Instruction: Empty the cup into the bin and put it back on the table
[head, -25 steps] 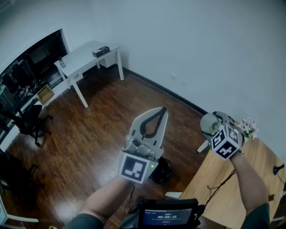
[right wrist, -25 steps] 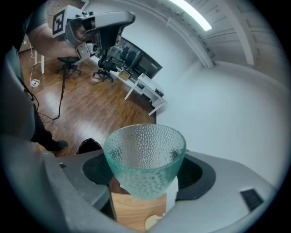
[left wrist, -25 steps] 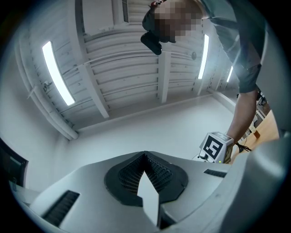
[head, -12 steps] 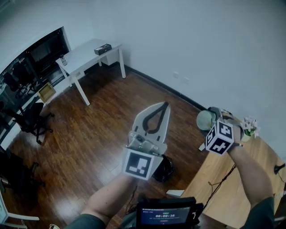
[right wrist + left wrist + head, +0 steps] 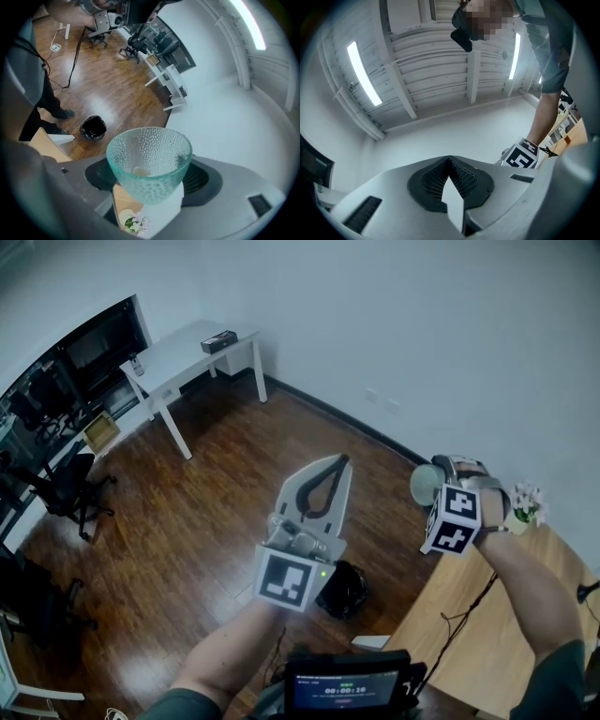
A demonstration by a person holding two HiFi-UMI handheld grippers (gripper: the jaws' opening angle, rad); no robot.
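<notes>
Two grippers are up in the air over the floor. The right gripper (image 5: pixel 439 480) is clamped on the cup (image 5: pixel 427 487), jaws wide, one on each side of the glass bowl. It seems held clear of the wooden table (image 5: pixel 469 643) so it can go to the bin (image 5: pixel 343 589). The bin sits on the floor near the table edge, well apart from the cup, so the pour looks not yet begun. The left gripper (image 5: pixel 337 465) has its jaws together on nothing. It probably just hangs spare, out of the way.

The right gripper view shows what the head view blurs: the cup (image 5: pixel 149 161) is dimpled greenish glass with a pale bit low inside, and I cannot tell what that is. It also shows the open black bin (image 5: pixel 93 127) and small flowers (image 5: pixel 136 225) below the jaws. The left gripper view shows only ceiling, wall and that gripper's (image 5: pixel 450 161) tips meeting. Only the head view shows both arms, bin and table together.
</notes>
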